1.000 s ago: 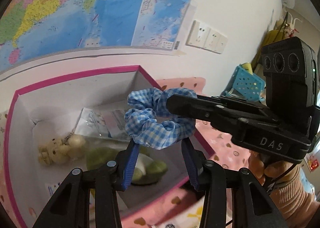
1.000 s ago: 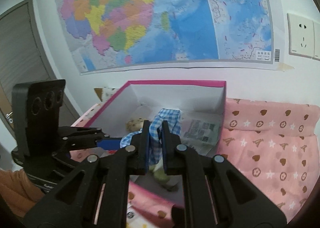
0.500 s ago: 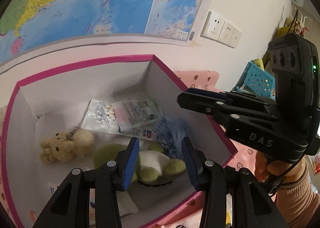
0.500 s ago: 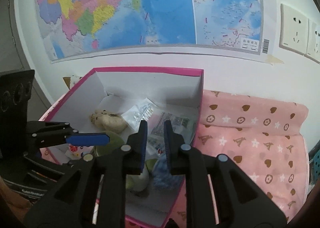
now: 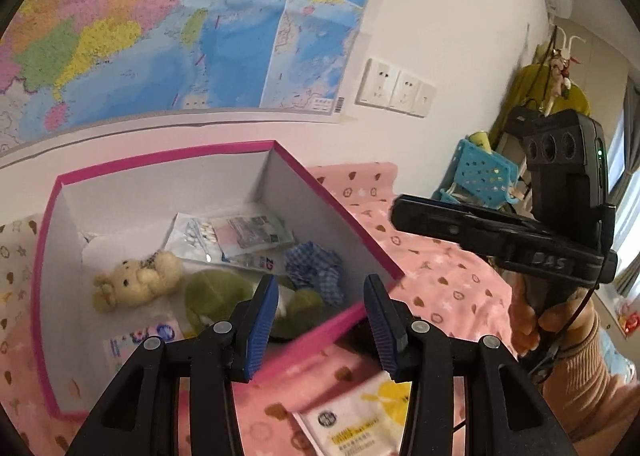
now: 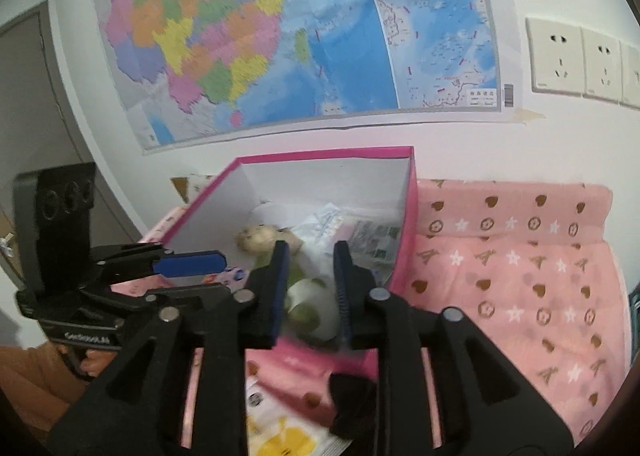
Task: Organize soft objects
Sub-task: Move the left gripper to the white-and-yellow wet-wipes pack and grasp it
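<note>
My right claw (image 6: 308,288) has just been opening, and nothing is between its jaws: the blue checked scrunchie (image 5: 314,270) it let go lies inside the pink box (image 5: 332,207), by the right wall, just beside the green plush (image 5: 216,296) and near the packet of cotton swabs (image 5: 232,234). The small teddy bear (image 5: 136,280) sits toward the left of the box floor. My left claw (image 5: 320,320) is released too, jaws parted over the near rim with nothing in them. So I judge this drop-off done and the step in hand to be the pull-back from the box.

What seems left outside is the white and yellow packet (image 5: 360,416) on the pink blanket (image 5: 440,276), just near of the box and partly under my left claw. Whether it counts as soft I cannot tell from here. If it goes in next, it lies flat against the cloth, so I would tip a claw downward, catch an edge without pinching the blanket, then lift it clear of the near rim before letting go.
</note>
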{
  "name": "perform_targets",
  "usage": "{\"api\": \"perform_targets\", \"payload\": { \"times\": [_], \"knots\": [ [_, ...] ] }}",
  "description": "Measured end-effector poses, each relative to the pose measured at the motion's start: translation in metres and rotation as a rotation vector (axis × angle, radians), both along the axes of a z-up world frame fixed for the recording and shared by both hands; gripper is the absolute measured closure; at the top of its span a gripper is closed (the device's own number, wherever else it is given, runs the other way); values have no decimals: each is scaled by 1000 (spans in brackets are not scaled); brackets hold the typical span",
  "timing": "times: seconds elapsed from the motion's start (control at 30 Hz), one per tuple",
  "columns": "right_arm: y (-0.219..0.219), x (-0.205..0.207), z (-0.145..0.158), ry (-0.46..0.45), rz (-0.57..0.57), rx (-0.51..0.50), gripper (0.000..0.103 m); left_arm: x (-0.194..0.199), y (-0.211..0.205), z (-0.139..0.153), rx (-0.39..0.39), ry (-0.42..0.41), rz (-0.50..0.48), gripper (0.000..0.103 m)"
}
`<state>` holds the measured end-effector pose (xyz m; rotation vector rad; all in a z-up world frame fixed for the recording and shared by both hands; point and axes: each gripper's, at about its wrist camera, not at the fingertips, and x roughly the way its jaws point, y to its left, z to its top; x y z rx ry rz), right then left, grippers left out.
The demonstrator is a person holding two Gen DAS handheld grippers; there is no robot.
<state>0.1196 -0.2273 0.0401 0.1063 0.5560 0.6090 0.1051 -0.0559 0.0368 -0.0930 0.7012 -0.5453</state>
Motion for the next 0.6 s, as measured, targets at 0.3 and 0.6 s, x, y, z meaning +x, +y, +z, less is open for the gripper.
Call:
{"api": "perform_targets", "payload": {
  "times": [0.3,0.6],
  "knots": [
    [-22,-55,-37,110,24,50,65,-39,6,-33,-11,85,-27,54],
    [-39,-80,-91,290,-32,39,53,-57,3,-77,-3,230,-55,52]
  ]
}}
